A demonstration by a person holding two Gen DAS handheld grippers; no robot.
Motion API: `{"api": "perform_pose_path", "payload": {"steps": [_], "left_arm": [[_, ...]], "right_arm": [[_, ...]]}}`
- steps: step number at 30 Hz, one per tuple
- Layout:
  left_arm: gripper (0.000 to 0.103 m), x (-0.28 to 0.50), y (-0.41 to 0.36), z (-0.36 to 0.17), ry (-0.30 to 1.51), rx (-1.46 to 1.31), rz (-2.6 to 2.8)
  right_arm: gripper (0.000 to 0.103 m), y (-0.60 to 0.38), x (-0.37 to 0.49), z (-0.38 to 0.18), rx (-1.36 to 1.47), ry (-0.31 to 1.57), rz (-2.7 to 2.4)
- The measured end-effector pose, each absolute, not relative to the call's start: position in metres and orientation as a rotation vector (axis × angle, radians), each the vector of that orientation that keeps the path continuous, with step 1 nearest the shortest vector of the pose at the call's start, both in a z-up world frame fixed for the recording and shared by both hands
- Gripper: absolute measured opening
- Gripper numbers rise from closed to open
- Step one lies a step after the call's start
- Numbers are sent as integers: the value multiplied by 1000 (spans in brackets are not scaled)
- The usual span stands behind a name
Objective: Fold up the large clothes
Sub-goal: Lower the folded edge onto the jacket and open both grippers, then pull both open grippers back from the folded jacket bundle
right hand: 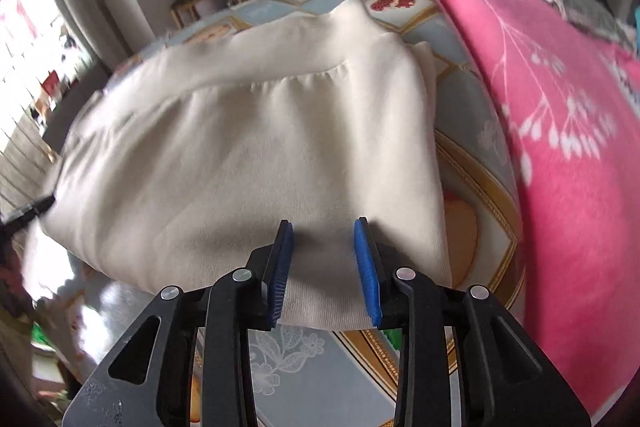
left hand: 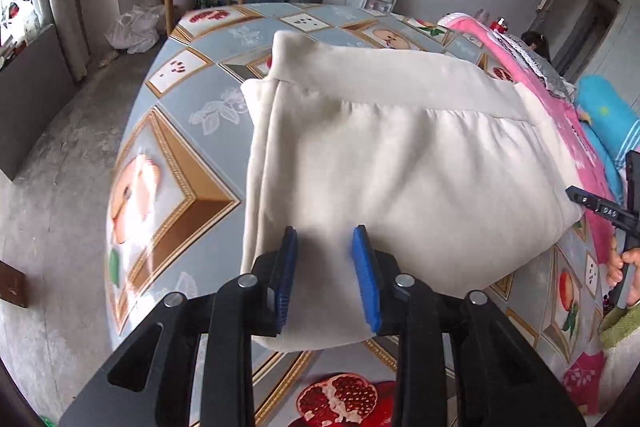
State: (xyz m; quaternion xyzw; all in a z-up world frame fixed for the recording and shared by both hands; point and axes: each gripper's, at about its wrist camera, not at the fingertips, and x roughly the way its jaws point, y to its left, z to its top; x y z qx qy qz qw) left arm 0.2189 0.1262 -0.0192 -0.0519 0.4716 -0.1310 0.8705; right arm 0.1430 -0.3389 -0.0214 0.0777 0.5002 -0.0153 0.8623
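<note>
L wrist view: I'm holding my left tool [left hand: 325,277] over the near edge of the cream garment [left hand: 400,163], which is lying folded on the table [left hand: 188,131] w/ its fruit-print cover. Jaws are standing partly open, blue pads [left hand: 288,275] either side of the cloth's near fold but not pinching it, so I'm gripping nothing. The garment is looking thick & fleecy, pale cream, w/ a gathered seam and a ribbed band running across the far side; stacked layer edges are showing along its left side. At the right edge of this view my right tool [left hand: 600,207] is poking in beside the cloth, w/ fingers [left hand: 624,267] wrapped round its handle.

R wrist view: my right tool [right hand: 326,275] is hovering over the near right part of the same garment [right hand: 260,155], jaws likewise part open w/ nothing clamped; blue pads [right hand: 366,271] are sitting just above or at the fold edge, can't tell if they're touching. A pink blanket [right hand: 560,147] is lying just beside, on the right.

Handling, my guess: it's soft, floppy, light-ish but bulky, not fragile; the fleece shouldn't be slipping much in ribbed pads. Being several layers thick, it's needing a wider bite. I'm reckoning the best hold is at the near fold's two corners, taking all layers together so the stack isn't sliding apart
</note>
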Motion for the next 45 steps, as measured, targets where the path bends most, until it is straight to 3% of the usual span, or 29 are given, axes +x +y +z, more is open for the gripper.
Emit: {"api": "perform_pose_path", "payload": {"steps": [2, 4, 6, 9, 11, 19, 22, 25, 27, 36, 45], "left_arm": [[29, 214, 125, -10, 976, -81, -237], [29, 205, 117, 1, 935, -44, -230], [31, 195, 107, 12, 882, -34, -285], [38, 198, 82, 3, 906, 23, -317], [40, 206, 73, -18, 963, 39, -310], [41, 200, 74, -6, 934, 14, -291], [48, 186, 65, 9, 894, 10, -305], [62, 166, 51, 23, 851, 3, -356], [73, 152, 42, 30, 827, 16, -381], [98, 89, 39, 62, 700, 10, -344], [98, 53, 43, 85, 622, -16, -283]], "right_arm": [[30, -333, 142, -12, 137, 1046, -63], [44, -321, 133, -1, 87, 1021, -96], [50, -309, 122, 5, 27, 978, -114], [51, -311, 122, -21, -37, 1021, -197], [52, -328, 120, -30, 67, 994, -160], [54, -347, 101, -5, 264, 988, -191], [71, -325, 83, 10, 301, 946, -154], [89, -297, 70, 20, 336, 913, -95], [92, -276, 62, 23, 355, 905, -63], [96, -197, 32, 25, 191, 951, -191], [96, -146, 5, 51, -27, 772, -263]]}}
